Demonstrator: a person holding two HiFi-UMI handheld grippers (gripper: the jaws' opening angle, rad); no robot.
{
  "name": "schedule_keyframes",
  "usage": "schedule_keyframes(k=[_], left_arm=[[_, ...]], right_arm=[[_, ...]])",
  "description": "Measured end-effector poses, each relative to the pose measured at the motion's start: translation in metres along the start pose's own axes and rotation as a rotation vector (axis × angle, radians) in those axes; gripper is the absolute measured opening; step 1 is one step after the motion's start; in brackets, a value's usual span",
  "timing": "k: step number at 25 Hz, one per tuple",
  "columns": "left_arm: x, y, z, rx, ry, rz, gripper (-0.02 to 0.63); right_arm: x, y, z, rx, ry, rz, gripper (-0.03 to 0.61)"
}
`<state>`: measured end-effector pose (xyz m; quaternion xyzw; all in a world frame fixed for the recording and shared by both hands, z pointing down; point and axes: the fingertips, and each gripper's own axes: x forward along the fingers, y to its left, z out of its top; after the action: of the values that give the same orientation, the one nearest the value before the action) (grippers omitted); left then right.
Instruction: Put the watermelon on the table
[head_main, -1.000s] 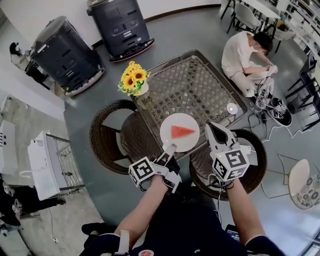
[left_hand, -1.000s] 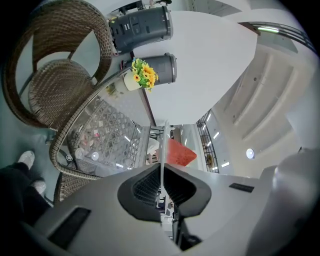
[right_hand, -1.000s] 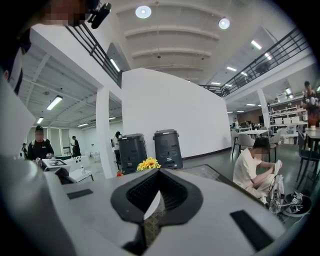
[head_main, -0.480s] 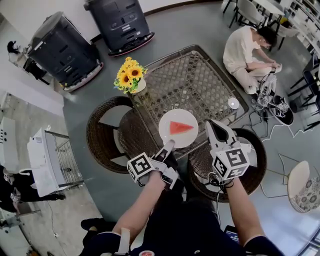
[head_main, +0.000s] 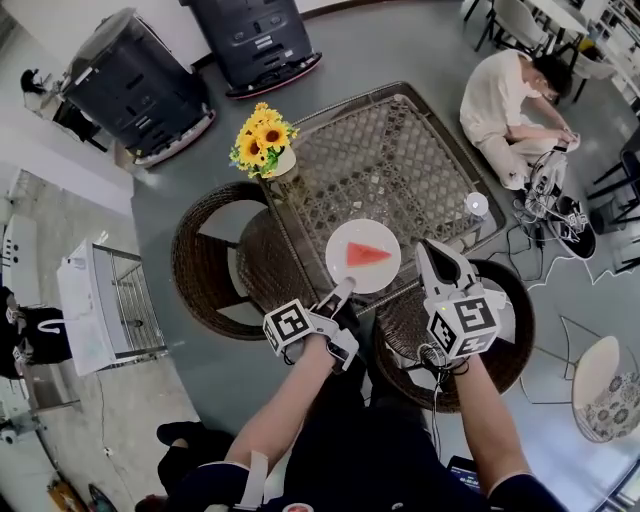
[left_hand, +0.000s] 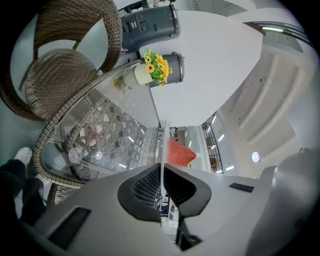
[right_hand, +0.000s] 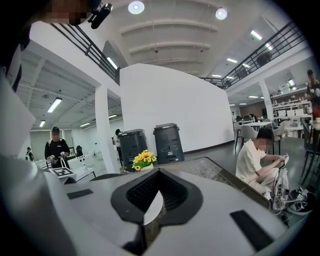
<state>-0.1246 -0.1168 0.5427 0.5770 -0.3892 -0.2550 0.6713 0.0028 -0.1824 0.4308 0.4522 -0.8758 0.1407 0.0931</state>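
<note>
A red watermelon wedge lies on a white plate that hovers over the near edge of the glass-topped wicker table. My left gripper is shut on the plate's near rim. In the left gripper view the plate runs edge-on between the pads of that gripper, with the wedge beyond. My right gripper hangs just right of the plate, shut and holding nothing. In the right gripper view its jaws point across the table.
A vase of sunflowers stands at the table's far left corner, and a small white round thing at its right edge. Wicker chairs flank the near side. A person sits on the floor to the right. Dark bins stand behind.
Both grippers have come down a little, and the plate with the wedge has sunk with the left one toward the table's near edge. Both sets of jaws look the same.
</note>
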Motion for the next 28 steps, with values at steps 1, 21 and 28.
schedule_keyframes(k=[1, 21, 28], left_arm=[[0.003, 0.006, -0.001, -0.008, 0.001, 0.003, 0.014], [0.065, 0.087, -0.006, -0.056, 0.003, 0.092, 0.014], [0.087, 0.102, -0.008, -0.066, 0.012, 0.108, 0.014]], right_arm=[[0.001, -0.002, -0.003, 0.001, 0.005, 0.0, 0.003], [0.022, -0.047, -0.057, 0.025, 0.103, -0.023, 0.003], [0.026, -0.058, -0.069, 0.043, 0.124, -0.028, 0.003]])
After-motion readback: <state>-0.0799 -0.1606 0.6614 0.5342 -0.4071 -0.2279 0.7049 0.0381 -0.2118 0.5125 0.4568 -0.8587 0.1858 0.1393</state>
